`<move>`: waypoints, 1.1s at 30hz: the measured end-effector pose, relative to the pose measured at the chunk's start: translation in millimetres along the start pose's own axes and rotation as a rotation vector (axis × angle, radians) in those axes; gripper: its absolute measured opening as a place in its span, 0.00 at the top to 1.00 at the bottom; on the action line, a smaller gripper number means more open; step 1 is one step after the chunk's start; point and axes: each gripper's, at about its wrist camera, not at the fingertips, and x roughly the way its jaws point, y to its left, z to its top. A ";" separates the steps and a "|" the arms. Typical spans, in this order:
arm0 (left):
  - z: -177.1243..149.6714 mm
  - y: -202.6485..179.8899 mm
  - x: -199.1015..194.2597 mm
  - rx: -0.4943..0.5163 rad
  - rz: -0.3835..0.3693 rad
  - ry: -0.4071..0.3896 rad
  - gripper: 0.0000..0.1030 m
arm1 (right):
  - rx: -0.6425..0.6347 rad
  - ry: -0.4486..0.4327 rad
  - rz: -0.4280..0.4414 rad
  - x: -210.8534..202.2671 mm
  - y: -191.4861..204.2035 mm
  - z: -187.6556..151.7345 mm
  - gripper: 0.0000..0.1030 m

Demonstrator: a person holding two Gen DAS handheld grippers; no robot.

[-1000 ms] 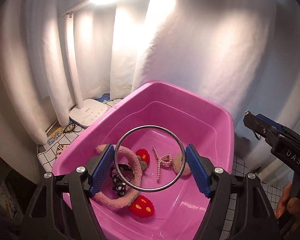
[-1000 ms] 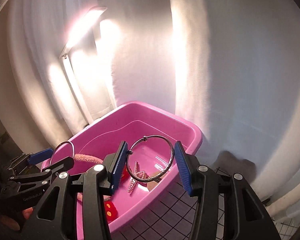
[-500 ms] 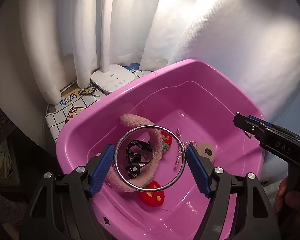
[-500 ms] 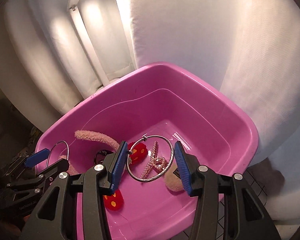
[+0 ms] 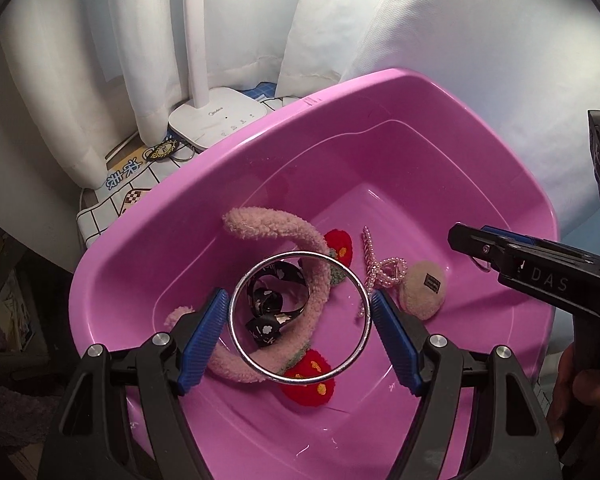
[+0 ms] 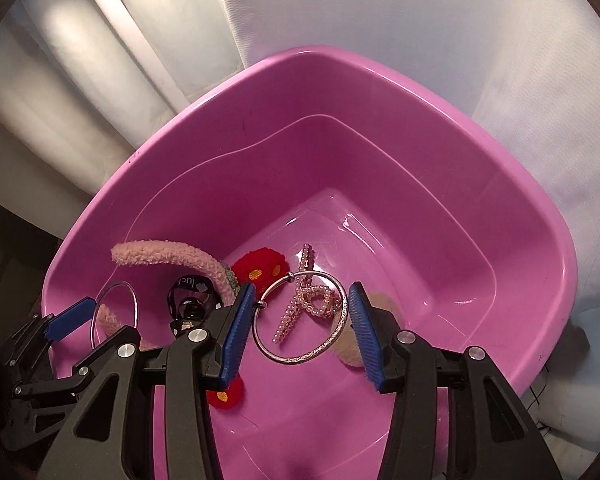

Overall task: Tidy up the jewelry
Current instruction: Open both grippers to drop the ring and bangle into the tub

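Since the last frame I've brought both grippers lower over the pink tub (image 5: 236, 168): left gripper (image 5: 299, 318) clamps a plain bangle (image 5: 236, 300), right gripper (image 6: 301, 317) clamps a clasped bangle (image 6: 332, 340).

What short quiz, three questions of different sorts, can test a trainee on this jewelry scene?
1. True or false: the left gripper holds a plain silver bangle.
2. Which lies in the pink basin? A fluffy headband; B wristwatch; C comb.
3. Fill in: the bangle with a clasp in the right gripper hangs above the ____ hair clip.

Key: 1 true; 2 A; 3 pearl.
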 end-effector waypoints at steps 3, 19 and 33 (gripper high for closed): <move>1.3 -1.5 4.3 0.005 0.008 0.016 0.31 | 0.002 0.032 -0.015 7.4 -1.5 0.0 0.55; 2.0 -5.7 16.9 0.024 0.031 0.087 0.30 | -0.004 0.084 -0.060 24.5 -2.5 3.4 0.54; -0.6 -14.6 19.2 0.048 0.030 0.106 0.18 | -0.013 0.103 -0.095 26.7 1.9 8.2 0.32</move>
